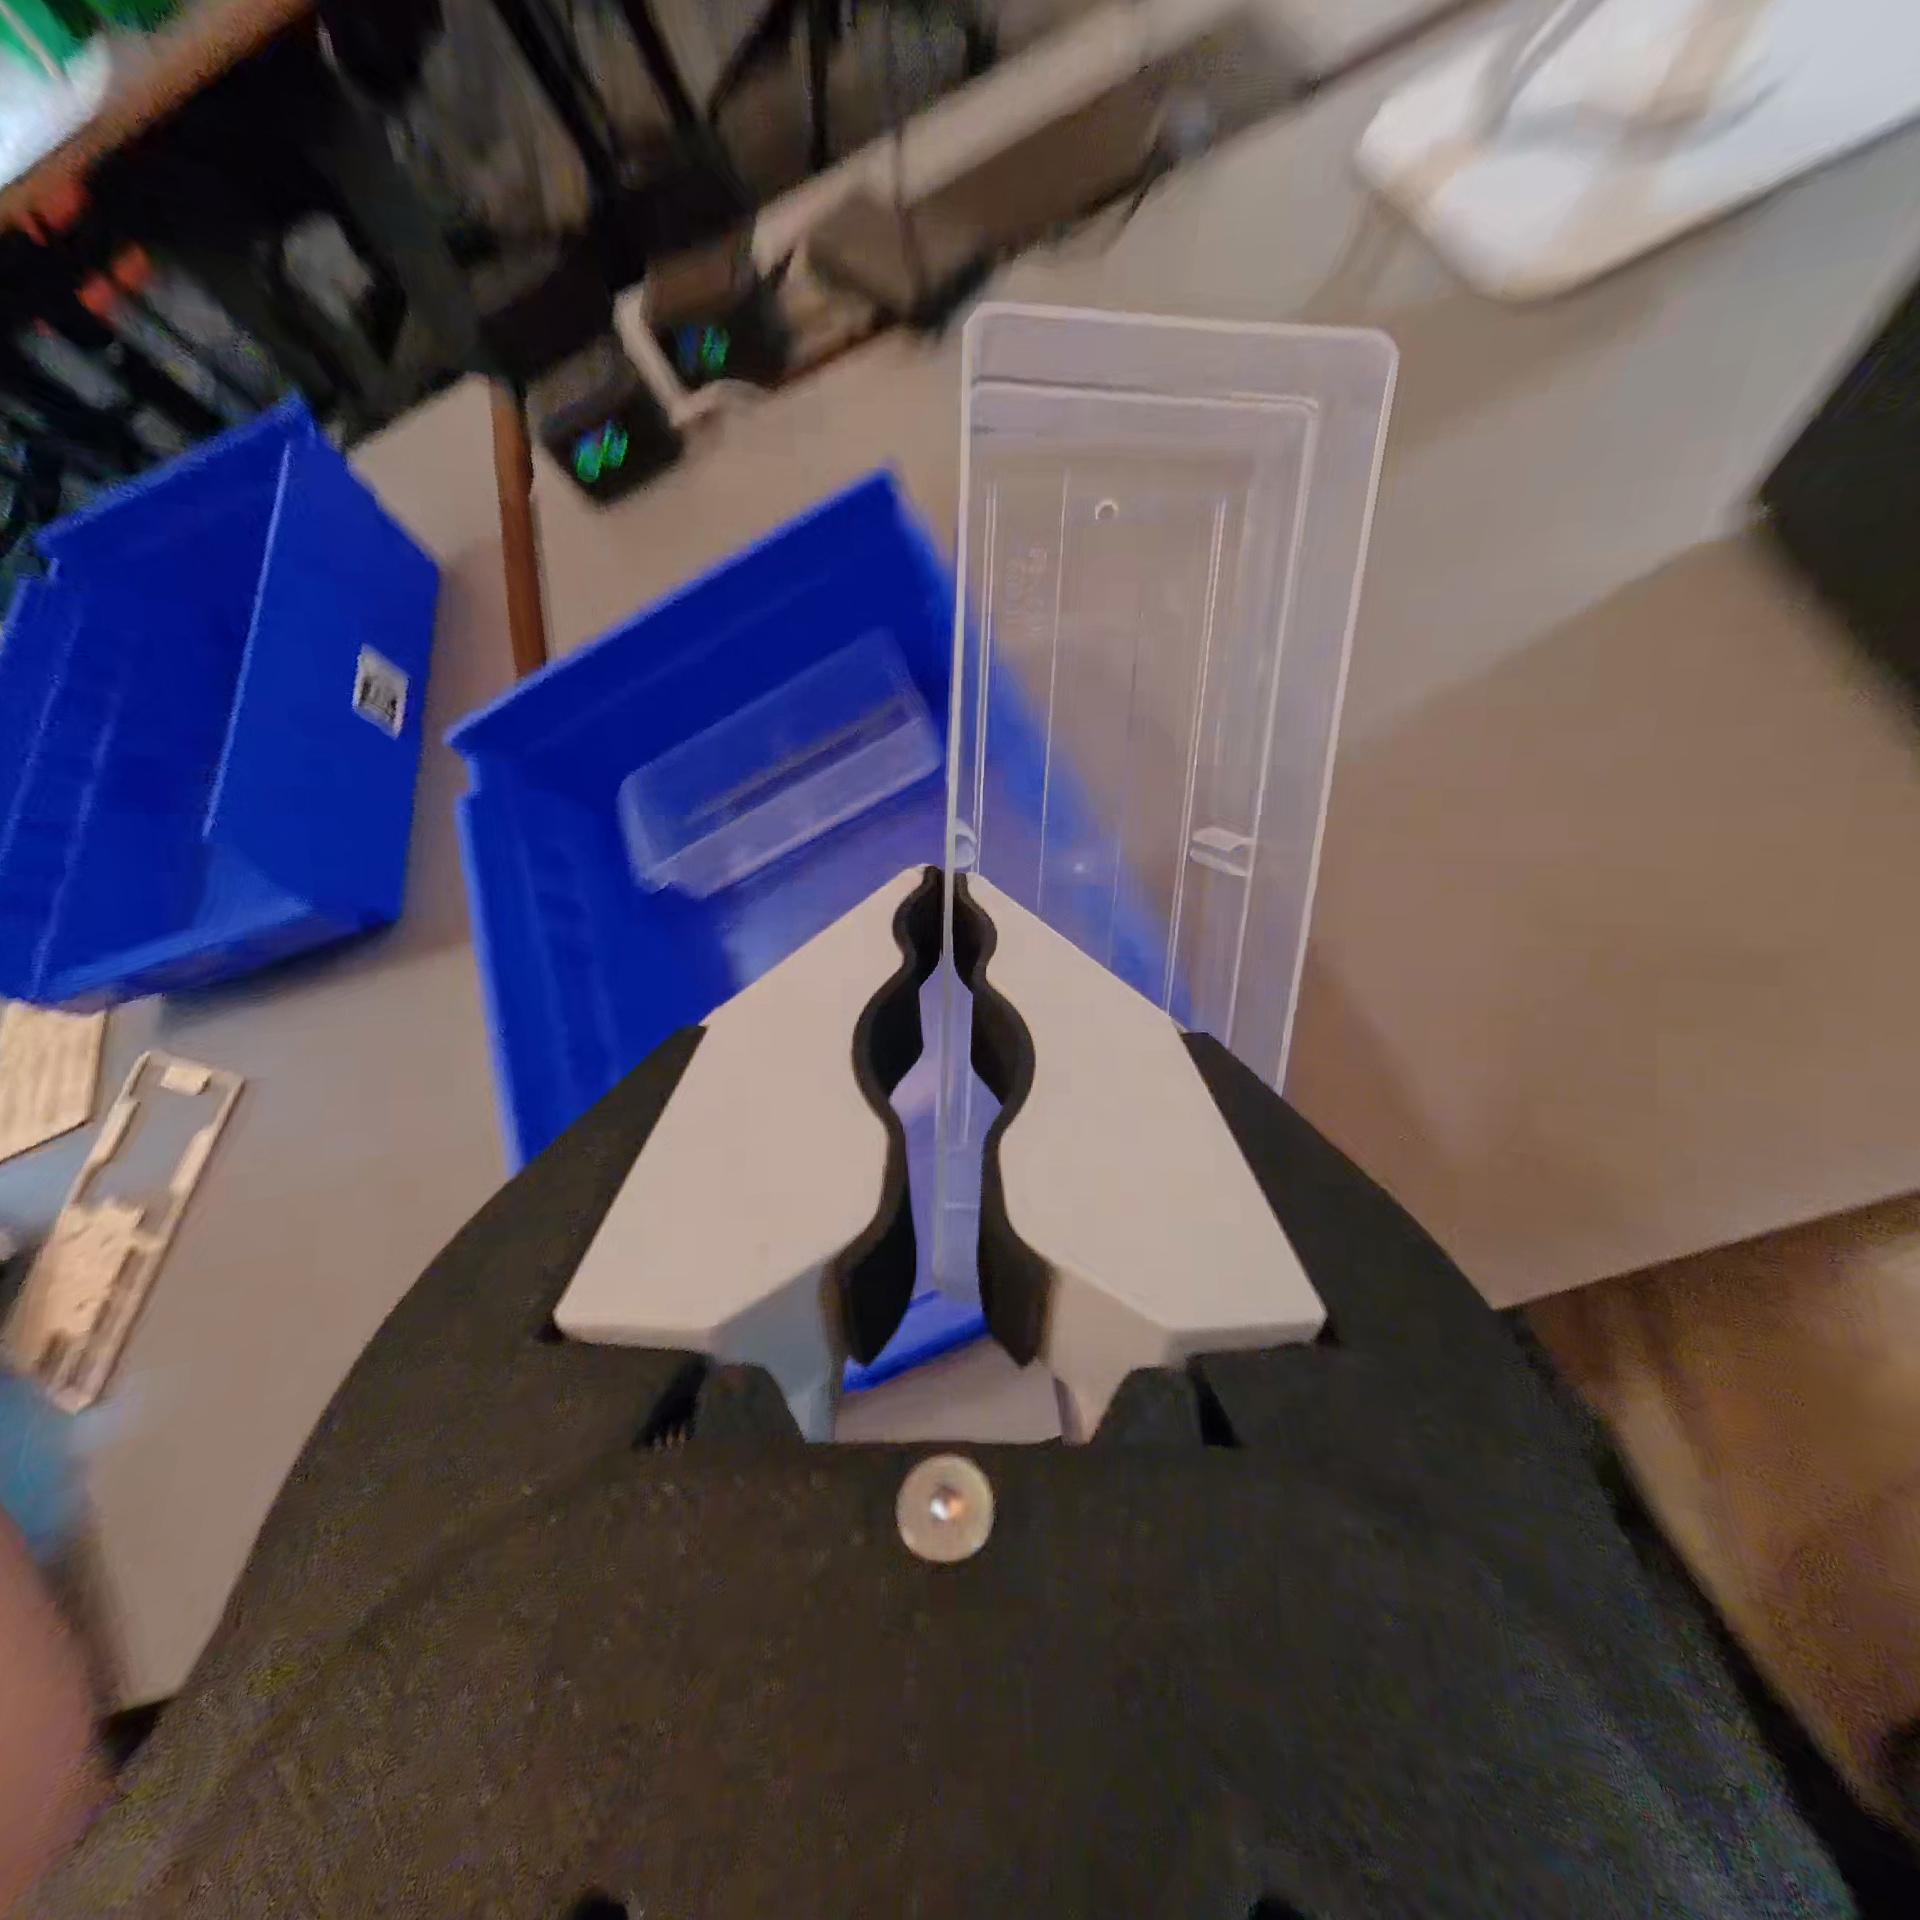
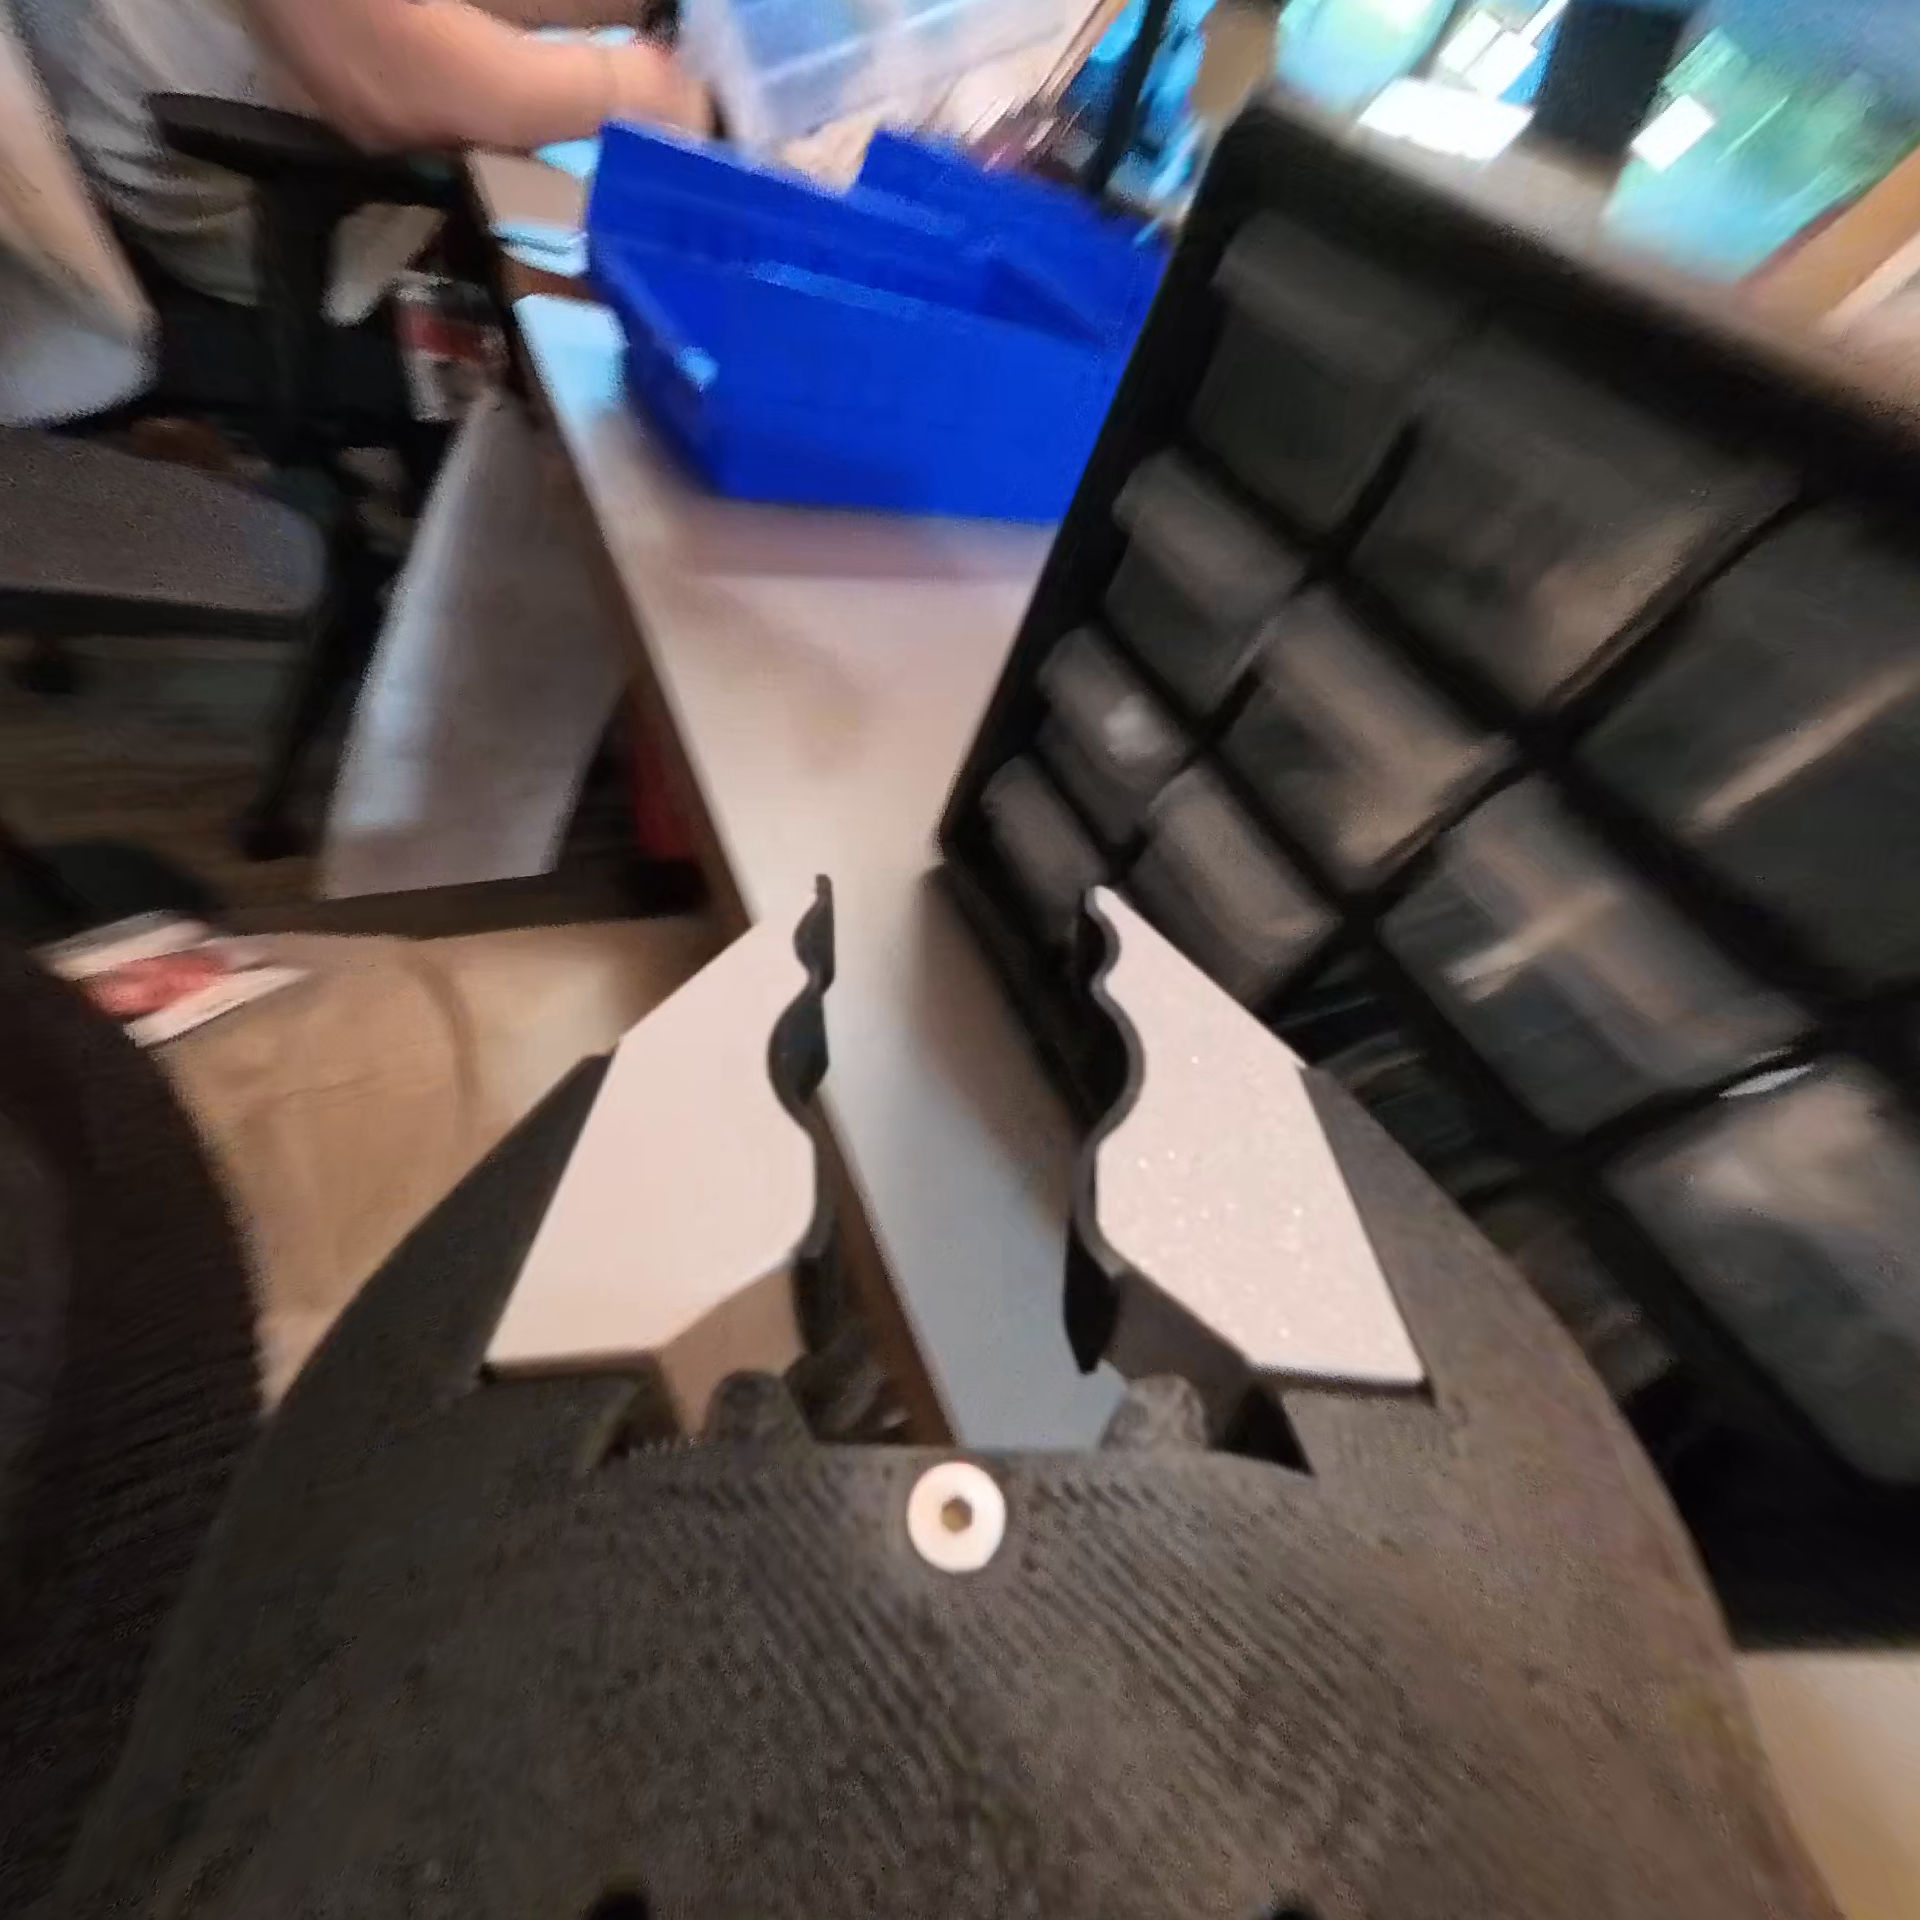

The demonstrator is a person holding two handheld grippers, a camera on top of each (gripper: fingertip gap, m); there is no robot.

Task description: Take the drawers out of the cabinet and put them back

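My left gripper [image 1: 948,883] is shut on the edge of a clear plastic drawer [image 1: 1164,665] and holds it in the air above the grey table [image 1: 1558,831]. A second clear drawer [image 1: 779,769] lies inside the nearer blue bin [image 1: 582,935]. In the right wrist view the black cabinet [image 2: 1455,675] with several drawer slots stands at the right. My right gripper [image 2: 956,904] is open and empty, just left of the cabinet's near corner, above the grey table [image 2: 831,675].
A second blue bin [image 1: 208,707] sits at the left. Flat grey parts [image 1: 114,1226] lie at the table's left edge. Blue bins [image 2: 852,353] stand beyond the cabinet. A person's arm [image 2: 499,73] shows at the top left. The table edge [image 2: 623,582] drops off at the left.
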